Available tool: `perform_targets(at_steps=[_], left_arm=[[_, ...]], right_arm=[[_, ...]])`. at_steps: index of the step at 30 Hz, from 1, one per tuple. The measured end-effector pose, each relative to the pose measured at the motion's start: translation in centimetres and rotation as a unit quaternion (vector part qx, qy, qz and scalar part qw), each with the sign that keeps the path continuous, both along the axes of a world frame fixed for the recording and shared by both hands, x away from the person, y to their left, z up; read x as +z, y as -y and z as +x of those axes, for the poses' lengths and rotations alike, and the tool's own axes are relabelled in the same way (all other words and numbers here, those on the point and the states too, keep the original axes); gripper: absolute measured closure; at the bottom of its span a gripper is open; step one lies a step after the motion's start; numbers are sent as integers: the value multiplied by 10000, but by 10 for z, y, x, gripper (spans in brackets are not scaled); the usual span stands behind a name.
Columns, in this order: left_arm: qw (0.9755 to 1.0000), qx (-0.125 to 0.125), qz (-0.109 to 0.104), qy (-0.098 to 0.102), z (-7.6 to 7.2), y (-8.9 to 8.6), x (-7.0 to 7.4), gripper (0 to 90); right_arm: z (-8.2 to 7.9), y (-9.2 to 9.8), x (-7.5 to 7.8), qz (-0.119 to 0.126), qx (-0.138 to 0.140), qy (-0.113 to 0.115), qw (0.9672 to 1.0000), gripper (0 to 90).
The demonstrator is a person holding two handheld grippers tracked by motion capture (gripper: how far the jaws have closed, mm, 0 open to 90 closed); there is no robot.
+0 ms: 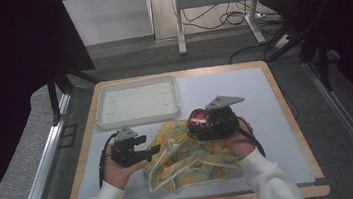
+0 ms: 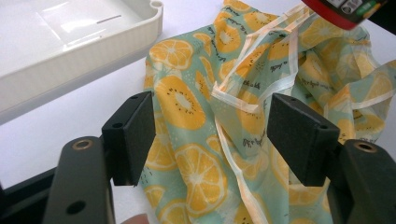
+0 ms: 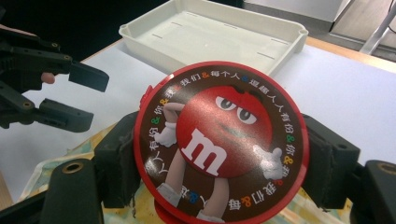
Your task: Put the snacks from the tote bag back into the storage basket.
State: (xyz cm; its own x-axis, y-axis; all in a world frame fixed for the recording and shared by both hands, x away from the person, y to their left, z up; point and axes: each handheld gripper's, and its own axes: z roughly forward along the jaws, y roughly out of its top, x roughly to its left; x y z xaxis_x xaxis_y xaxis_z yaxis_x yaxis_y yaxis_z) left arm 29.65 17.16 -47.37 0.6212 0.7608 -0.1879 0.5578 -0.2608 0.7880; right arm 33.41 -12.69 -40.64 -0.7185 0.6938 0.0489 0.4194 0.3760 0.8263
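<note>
- Tin (image 3: 222, 142): a round, flat red container with a dark brown lid face; a red cartoon candy character with white gloves, eyes and a big white "m" fills the middle.
- Writing runs round the rim of the lid in white Chinese characters broken by coloured "&" signs; I cannot read it further.
- The right hand-held gripper (image 3: 222, 158) clamps the tin edge-on between its two black pads, one pad at each side of the rim, lid face turned toward its camera.
- In the high view the tin (image 1: 199, 119) is held above the far edge of the cloth bag (image 1: 192, 163), at the tip of the right hand-held gripper (image 1: 202, 125).
- The cloth bag (image 2: 219, 140) is pale green with orange-slice prints and cream trim, lying crumpled on the white tabletop (image 1: 260, 105); small dark lettering on it is too fine to read.
- The left hand-held gripper (image 2: 210, 135) is released, jaws spread wide, with the bag's folds showing between the pads and no pad pressing on the fabric.
- A white tray (image 1: 137, 103) sits on the tabletop beyond the bag.
</note>
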Motion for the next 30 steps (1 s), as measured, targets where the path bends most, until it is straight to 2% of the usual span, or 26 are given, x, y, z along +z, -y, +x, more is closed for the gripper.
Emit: perform_targets(at_steps=[21, 30], left_arm=[[10000, 28, 82, -14, 0, 0, -1, 319], [9999, -12, 127, -50, 0, 2, -4, 319]], right_arm=[[28, -10, 19, 95, 74, 23, 9999, 256], [40, -20, 25, 40, 124, 14, 9999, 256]])
